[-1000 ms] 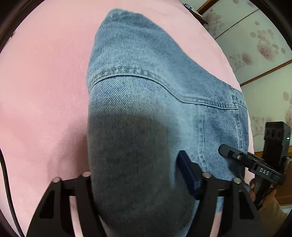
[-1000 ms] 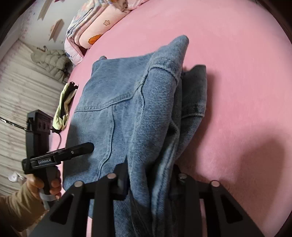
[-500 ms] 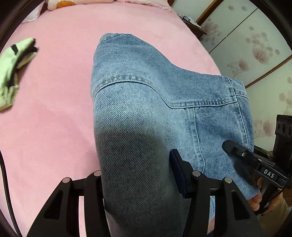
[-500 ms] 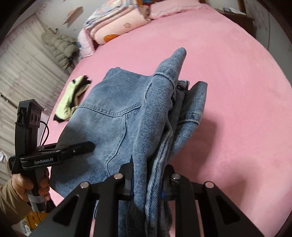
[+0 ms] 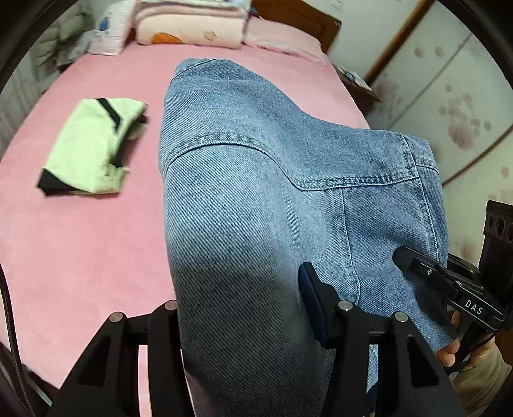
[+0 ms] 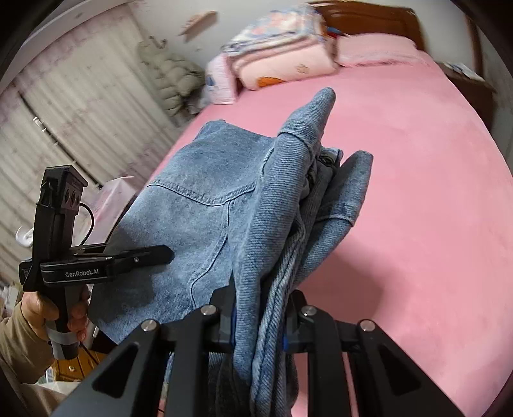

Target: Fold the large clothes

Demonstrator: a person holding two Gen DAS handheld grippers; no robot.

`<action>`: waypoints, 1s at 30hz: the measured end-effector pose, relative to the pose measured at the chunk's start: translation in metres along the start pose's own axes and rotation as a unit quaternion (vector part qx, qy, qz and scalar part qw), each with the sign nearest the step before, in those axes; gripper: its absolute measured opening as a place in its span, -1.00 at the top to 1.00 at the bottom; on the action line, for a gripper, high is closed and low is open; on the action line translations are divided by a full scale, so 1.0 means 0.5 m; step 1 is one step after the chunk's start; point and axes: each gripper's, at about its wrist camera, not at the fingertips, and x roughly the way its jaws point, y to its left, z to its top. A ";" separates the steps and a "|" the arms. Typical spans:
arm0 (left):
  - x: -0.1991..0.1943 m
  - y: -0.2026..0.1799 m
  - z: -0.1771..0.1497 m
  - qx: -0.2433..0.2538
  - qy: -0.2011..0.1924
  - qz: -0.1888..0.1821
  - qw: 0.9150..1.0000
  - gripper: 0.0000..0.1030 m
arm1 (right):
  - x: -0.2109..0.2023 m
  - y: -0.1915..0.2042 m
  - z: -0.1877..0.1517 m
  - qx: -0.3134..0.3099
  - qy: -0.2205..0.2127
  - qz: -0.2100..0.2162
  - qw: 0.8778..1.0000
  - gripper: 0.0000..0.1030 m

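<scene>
Denim fills most of both views. We begin at the left side of the left wrist view, where a folded light-green garment (image 5: 93,146) with black trim lies on the pink bed (image 5: 80,250), well apart from what we hold. At the head of the bed we see a stack of folded blankets (image 5: 192,24) and a pink pillow (image 5: 283,38). In the middle, the blue denim garment (image 5: 256,179) hangs in front of the camera, above the pink cover; whether its far end touches the bed, we cannot tell. Our left gripper (image 5: 239,308) has its 2 fingers clamped on a thick fold of this denim. To the right, our right gripper (image 5: 449,285) comes in from the side and grips the other edge of the same cloth, and behind it there is a wall with flower patterns (image 5: 449,106).

In the right wrist view, from the left, we see the left hand (image 6: 54,309) around the black handle, with the left gripper (image 6: 160,253) reaching onto the denim panel. Behind it hangs a grey padded jacket (image 6: 173,77) beside the ribbed wall. In the middle, the denim garment (image 6: 208,199) is bunched in several layers, and the right gripper (image 6: 259,316) has its jaws pressed tight on these layers. To the right lies the pink bed (image 6: 433,192).
</scene>
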 end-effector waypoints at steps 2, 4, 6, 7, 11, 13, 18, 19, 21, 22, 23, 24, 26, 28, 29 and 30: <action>-0.034 0.041 -0.002 -0.003 -0.006 0.003 1.000 0.02 | 0.014 0.044 0.019 -0.012 -0.003 0.005 1.000 0.66; -0.063 0.080 -0.002 -0.003 -0.009 0.002 1.000 0.02 | 0.029 0.083 0.030 -0.021 -0.004 0.006 1.000 0.66; -0.081 0.124 0.002 -0.002 -0.010 -0.003 1.000 0.02 | 0.049 0.119 0.042 -0.027 -0.005 0.003 1.000 0.66; -0.086 0.144 0.005 -0.002 -0.009 -0.007 1.000 0.02 | 0.060 0.140 0.046 -0.027 -0.005 0.001 1.000 0.66; -0.097 0.247 0.025 0.015 0.008 -0.023 1.000 0.02 | 0.113 0.212 0.048 -0.010 -0.005 -0.015 1.000 0.66; -0.095 0.307 0.042 0.027 0.023 -0.033 0.999 0.02 | 0.151 0.252 0.054 0.008 -0.002 -0.026 1.000 0.66; -0.086 0.463 0.088 0.053 0.047 -0.033 0.997 0.02 | 0.265 0.349 0.076 0.033 -0.001 -0.041 0.999 0.66; -0.083 0.495 0.100 0.055 0.050 -0.031 0.997 0.02 | 0.291 0.363 0.084 0.039 0.000 -0.040 0.998 0.66; -0.082 0.556 0.124 0.058 0.050 -0.027 0.997 0.02 | 0.345 0.391 0.103 0.045 0.002 -0.038 0.998 0.66; -0.079 0.579 0.134 0.057 0.049 -0.026 0.997 0.02 | 0.365 0.400 0.111 0.044 0.003 -0.037 0.998 0.66; -0.078 0.605 0.145 0.055 0.046 -0.026 0.997 0.02 | 0.386 0.411 0.122 0.043 0.003 -0.036 0.998 0.66; -0.075 0.638 0.164 0.051 0.042 -0.027 0.997 0.02 | 0.408 0.421 0.135 0.041 0.002 -0.034 0.999 0.66; -0.059 0.679 0.197 0.047 0.034 -0.028 0.998 0.02 | 0.449 0.434 0.163 0.036 -0.001 -0.029 0.999 0.66; -0.044 0.716 0.231 0.047 0.023 -0.027 0.998 0.02 | 0.495 0.443 0.197 0.030 -0.007 -0.025 0.999 0.66; -0.033 0.738 0.254 0.050 0.016 -0.025 0.998 0.02 | 0.520 0.448 0.217 0.028 -0.010 -0.025 0.999 0.66; -0.023 0.755 0.272 0.050 0.012 -0.026 0.998 0.02 | 0.549 0.446 0.240 0.027 -0.014 -0.024 0.999 0.66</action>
